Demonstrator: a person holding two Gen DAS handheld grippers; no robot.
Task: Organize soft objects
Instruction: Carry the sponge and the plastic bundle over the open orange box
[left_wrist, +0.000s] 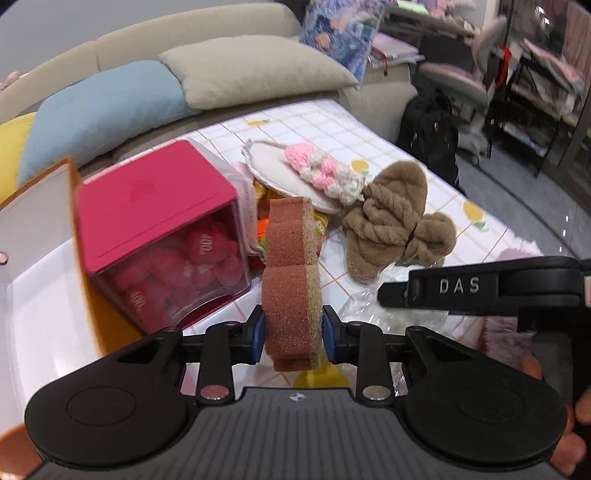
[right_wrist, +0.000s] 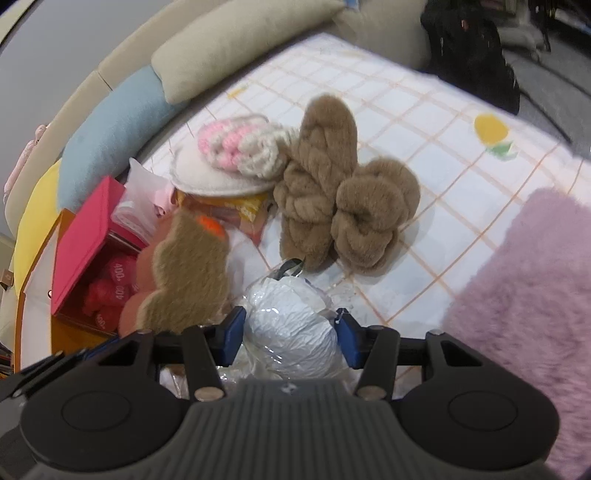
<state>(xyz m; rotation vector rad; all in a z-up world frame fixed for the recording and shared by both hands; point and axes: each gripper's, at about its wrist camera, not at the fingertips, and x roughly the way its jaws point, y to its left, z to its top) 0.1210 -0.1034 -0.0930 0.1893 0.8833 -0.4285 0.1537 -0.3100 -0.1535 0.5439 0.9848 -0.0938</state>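
Standing on edge above the checked tablecloth (left_wrist: 332, 122), the scalloped sponge (left_wrist: 291, 291) is clamped by the left gripper (left_wrist: 292, 328), its lower end hidden. The plastic-wrapped bundle (right_wrist: 291, 325) is pinched by the right gripper (right_wrist: 291, 332); its contents cannot be made out. The brown slippers (right_wrist: 332, 195) lie beyond.

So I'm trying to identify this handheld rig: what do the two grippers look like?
Both match. The left gripper and right gripper have black ribbed bodies, round black discs either side, black linkage bars with silver pins and blue pads. In the left wrist view, a black finger of the right gripper reads "DAS" in pale raised letters. No cables or sleeves show.
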